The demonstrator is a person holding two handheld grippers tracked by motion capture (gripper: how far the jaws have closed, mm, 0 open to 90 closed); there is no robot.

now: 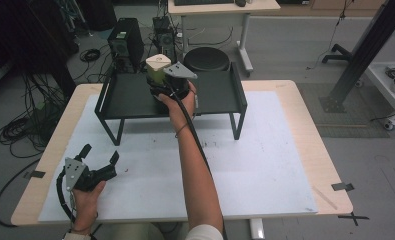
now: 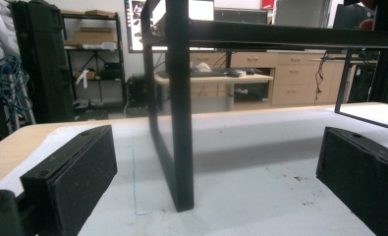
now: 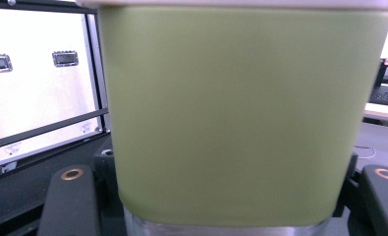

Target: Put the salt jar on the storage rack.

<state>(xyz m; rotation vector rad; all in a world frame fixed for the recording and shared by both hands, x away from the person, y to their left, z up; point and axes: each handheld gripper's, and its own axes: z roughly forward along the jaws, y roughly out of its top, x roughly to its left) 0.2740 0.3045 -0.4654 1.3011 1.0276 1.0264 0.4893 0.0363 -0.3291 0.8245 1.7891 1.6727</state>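
Nearest the high camera, my left hand (image 1: 85, 197) rests on the near left of the white mat (image 1: 265, 165) that covers the pale wooden table (image 1: 315, 145), holding my left gripper (image 1: 101, 159) with its black padded jaws spread wide apart and nothing between them. In the left gripper view those jaws flank a black metal leg (image 2: 178, 123) of the raised black metal tray stand (image 1: 220, 95), which sits on the far middle of the mat. My right arm reaches across the mat to the stand, where my right gripper (image 1: 160, 82) meets an olive-green cup with a cream lid and a silver base (image 1: 157, 70) standing upright on the tray's surface, toward its far edge, left of centre. In the right gripper view the cup's green wall (image 3: 231, 113) stands between my two jaws; whether they clamp it or merely bracket it I cannot tell.
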